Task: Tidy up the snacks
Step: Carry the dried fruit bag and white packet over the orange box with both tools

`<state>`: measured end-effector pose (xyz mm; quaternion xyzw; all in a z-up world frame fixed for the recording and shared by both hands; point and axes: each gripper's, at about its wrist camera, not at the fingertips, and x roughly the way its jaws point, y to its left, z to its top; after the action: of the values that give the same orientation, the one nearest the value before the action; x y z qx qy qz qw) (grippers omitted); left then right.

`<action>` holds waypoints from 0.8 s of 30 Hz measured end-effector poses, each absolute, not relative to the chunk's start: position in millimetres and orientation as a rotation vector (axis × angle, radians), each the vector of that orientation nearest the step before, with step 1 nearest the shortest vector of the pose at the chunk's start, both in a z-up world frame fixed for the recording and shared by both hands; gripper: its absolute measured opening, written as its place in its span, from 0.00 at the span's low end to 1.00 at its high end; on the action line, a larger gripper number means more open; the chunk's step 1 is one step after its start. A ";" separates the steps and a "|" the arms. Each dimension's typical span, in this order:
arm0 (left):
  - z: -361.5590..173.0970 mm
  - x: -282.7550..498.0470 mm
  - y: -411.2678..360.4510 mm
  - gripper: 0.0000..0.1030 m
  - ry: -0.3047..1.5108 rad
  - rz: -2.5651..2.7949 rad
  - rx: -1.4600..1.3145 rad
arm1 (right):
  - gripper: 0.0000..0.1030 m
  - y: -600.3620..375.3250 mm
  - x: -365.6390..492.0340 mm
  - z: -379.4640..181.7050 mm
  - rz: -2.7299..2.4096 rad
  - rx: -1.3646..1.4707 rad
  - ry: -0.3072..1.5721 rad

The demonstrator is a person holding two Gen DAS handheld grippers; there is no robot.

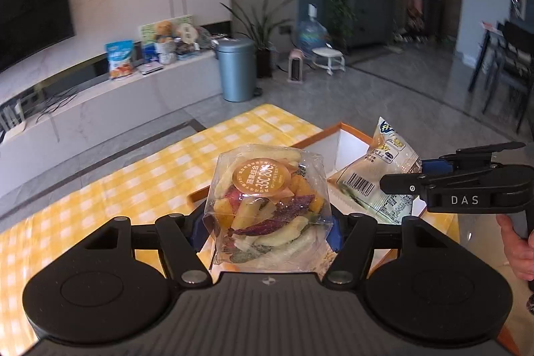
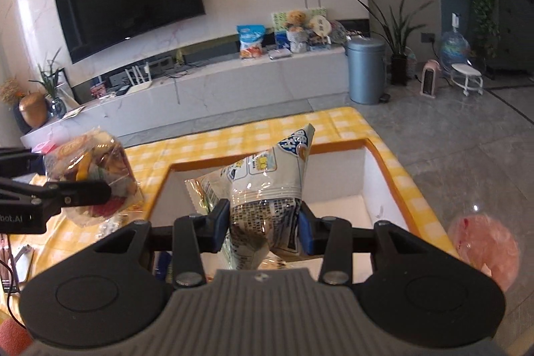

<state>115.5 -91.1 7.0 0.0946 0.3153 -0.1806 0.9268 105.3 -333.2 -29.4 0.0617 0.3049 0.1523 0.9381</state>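
Observation:
My left gripper (image 1: 267, 231) is shut on a clear bag of mixed dried fruit and vegetable chips (image 1: 267, 202) with a round orange label, held above the table's yellow check cloth (image 1: 140, 186). My right gripper (image 2: 265, 231) is shut on a white snack packet (image 2: 267, 186) with blue print and a barcode, held over the white box with an orange rim (image 2: 383, 162). In the left wrist view the white packet (image 1: 373, 179) and the right gripper (image 1: 404, 179) hang to the right, over the same box (image 1: 347, 142). In the right wrist view the chip bag (image 2: 90, 175) is at left.
Another packet (image 2: 200, 189) lies inside the box at its far left. A pink round thing (image 2: 484, 249) lies at the table's right edge. Beyond the table are grey floor, a white TV bench (image 2: 233, 79) with snack bags, and a blue bin (image 2: 365, 72).

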 end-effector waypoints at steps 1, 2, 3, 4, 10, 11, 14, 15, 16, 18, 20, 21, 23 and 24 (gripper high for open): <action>3.6 120.9 -96.1 0.73 0.653 -0.377 0.223 | 0.40 -335.7 108.5 -32.4 0.304 0.130 0.633; -0.6 123.4 -101.2 0.73 0.657 -0.380 0.253 | 0.40 -336.6 112.2 -35.8 0.296 0.135 0.646; -5.5 127.7 -106.4 0.73 0.665 -0.382 0.282 | 0.40 -337.7 116.3 -39.2 0.291 0.138 0.658; -10.8 132.9 -111.3 0.73 0.677 -0.386 0.308 | 0.40 -338.6 120.1 -42.7 0.288 0.139 0.670; -48.2 157.3 -130.9 0.73 0.778 -0.395 0.464 | 0.40 -332.4 148.3 -62.5 0.278 0.119 0.746; -53.3 160.7 -132.1 0.73 0.792 -0.400 0.489 | 0.40 -329.8 153.4 -66.2 0.280 0.111 0.763; -64.1 169.2 -133.5 0.73 0.830 -0.425 0.503 | 0.40 -321.5 165.1 -76.4 0.291 0.075 0.807; -66.0 171.3 -134.1 0.73 0.834 -0.433 0.505 | 0.40 -319.6 170.6 -80.9 0.295 0.057 0.828; -68.7 173.4 -134.0 0.73 0.843 -0.437 0.507 | 0.40 -316.8 175.0 -84.1 0.299 0.044 0.844; -73.5 179.9 -135.5 0.73 0.852 -0.447 0.521 | 0.39 -311.8 182.1 -90.3 0.303 0.020 0.874; -79.4 183.7 -136.3 0.73 0.856 -0.456 0.540 | 0.39 -306.5 187.7 -95.3 0.309 0.005 0.894; -82.6 185.5 -136.4 0.73 0.859 -0.463 0.546 | 0.39 -304.3 190.3 -97.9 0.313 0.001 0.904; -87.3 188.6 -136.2 0.73 0.872 -0.479 0.546 | 0.39 -300.6 194.3 -103.0 0.318 -0.008 0.921; -89.3 192.0 -136.1 0.73 0.880 -0.488 0.542 | 0.39 -298.9 195.7 -104.6 0.323 -0.009 0.928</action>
<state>192.0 -136.1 -89.3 0.2564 0.4162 -0.2308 0.8413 195.7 -298.9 -104.6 -0.0046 0.4456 0.1552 0.8817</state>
